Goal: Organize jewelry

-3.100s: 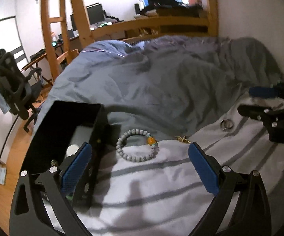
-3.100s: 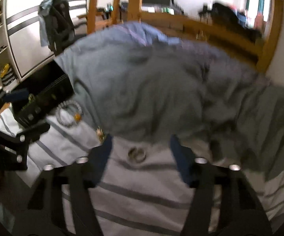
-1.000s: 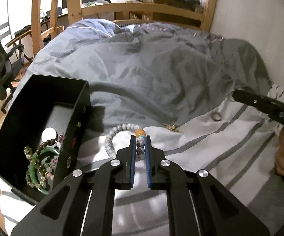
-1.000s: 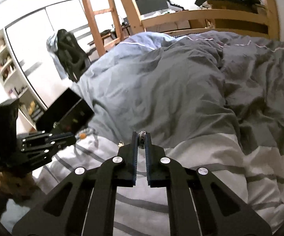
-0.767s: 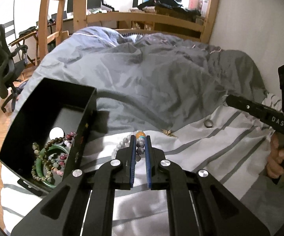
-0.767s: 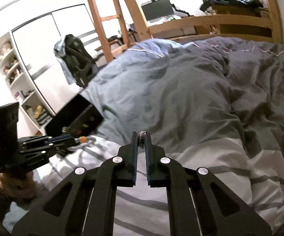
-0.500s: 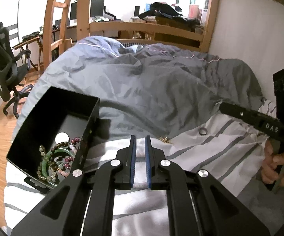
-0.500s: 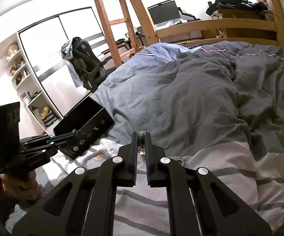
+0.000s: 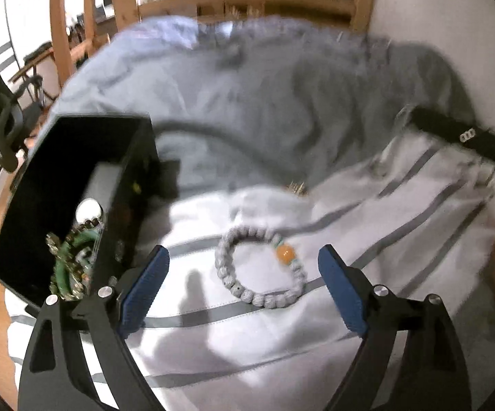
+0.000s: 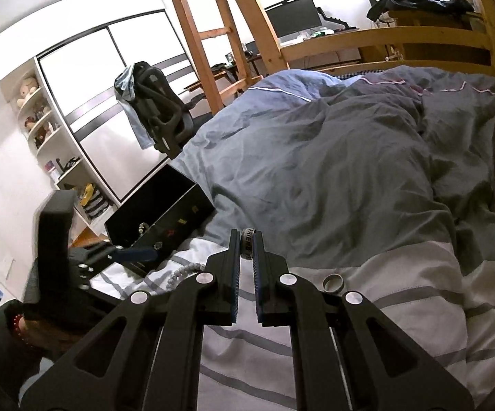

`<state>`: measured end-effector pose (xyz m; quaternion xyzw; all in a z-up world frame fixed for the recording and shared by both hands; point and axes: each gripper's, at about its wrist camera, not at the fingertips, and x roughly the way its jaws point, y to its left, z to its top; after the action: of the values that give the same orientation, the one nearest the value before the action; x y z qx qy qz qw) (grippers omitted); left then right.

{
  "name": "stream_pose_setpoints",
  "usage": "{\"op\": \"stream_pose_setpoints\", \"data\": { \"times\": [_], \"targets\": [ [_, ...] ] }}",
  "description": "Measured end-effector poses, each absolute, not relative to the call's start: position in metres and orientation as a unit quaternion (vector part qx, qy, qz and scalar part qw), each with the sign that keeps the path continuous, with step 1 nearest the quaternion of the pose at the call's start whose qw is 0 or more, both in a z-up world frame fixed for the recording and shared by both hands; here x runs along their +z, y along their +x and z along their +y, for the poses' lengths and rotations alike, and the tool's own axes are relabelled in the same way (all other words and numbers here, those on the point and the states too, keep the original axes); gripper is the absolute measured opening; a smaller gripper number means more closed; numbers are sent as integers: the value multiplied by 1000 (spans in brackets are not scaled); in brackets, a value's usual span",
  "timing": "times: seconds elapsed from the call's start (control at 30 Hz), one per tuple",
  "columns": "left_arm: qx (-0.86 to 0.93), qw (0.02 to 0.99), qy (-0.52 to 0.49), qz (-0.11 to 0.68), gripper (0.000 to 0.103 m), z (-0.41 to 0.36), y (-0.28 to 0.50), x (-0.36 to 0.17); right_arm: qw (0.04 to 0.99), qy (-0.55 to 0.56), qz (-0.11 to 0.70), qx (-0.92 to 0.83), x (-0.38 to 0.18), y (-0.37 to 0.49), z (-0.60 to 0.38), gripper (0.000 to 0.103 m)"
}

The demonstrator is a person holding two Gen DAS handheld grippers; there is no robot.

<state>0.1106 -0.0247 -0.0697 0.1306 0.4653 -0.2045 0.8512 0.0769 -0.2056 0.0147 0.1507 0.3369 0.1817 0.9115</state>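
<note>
The left claw [image 9: 244,286] stands wide, its jaws having just been opening, and its blue pads [image 9: 341,291] press on nothing. Between them, free on the striped sheet [image 9: 401,233], lies the grey bead bracelet [image 9: 260,267] with its one orange bead [image 9: 284,252] on the side toward the right pad; it touches neither pad. Just beside the left pad, at the left edge of the bed, sits the black box [image 9: 76,157], open at the top. Inside it lie a green bangle [image 9: 72,257], dark beaded strands and a small round silvery thing whose kind cannot be told. Beyond the bracelet, where the sheet meets the grey duvet [image 9: 264,102], is a small gold-coloured piece [image 9: 297,187], too blurred to name. The whole left wrist view is smeared.

The right claw [image 10: 246,245] is closed, its pads pinching a dark band ring [image 10: 247,239] that stands on edge between the fingertips, with lettering on its outer face that is too small to read. Near the claw's right finger a second ring [image 10: 334,282] lies flat on the striped sheet. To the left, part of the bracelet shows past the claw, and beyond it the black box stands with its front face toward the camera. A person's hand [image 10: 47,334] at the lower left grips the left claw's handle, with a red bead band at the wrist.
</note>
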Motion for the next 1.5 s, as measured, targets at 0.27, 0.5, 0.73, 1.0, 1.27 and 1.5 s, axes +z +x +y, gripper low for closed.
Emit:
{"op": "stream_pose_setpoints", "data": {
  "times": [0.27,0.5,0.73,1.0,1.27,1.5],
  "targets": [
    [-211,847,97,478,8,-10,117,-70,911,144,340,180,14,76,-203,8],
    [-212,885,69,408,8,4,96,-36,912,154,330,191,17,75,-204,8],
    [-181,909,50,372,8,11,93,-19,908,152,328,210,22,77,-195,8],
    [-140,932,29,333,8,30,90,-4,906,115,339,227,27,88,-162,8],
    [-92,941,-12,325,8,67,98,-1,902,85,337,255,37,110,-117,8],
    [-66,946,-44,314,8,93,100,5,900,63,333,275,47,126,-83,8]
  ]
}}
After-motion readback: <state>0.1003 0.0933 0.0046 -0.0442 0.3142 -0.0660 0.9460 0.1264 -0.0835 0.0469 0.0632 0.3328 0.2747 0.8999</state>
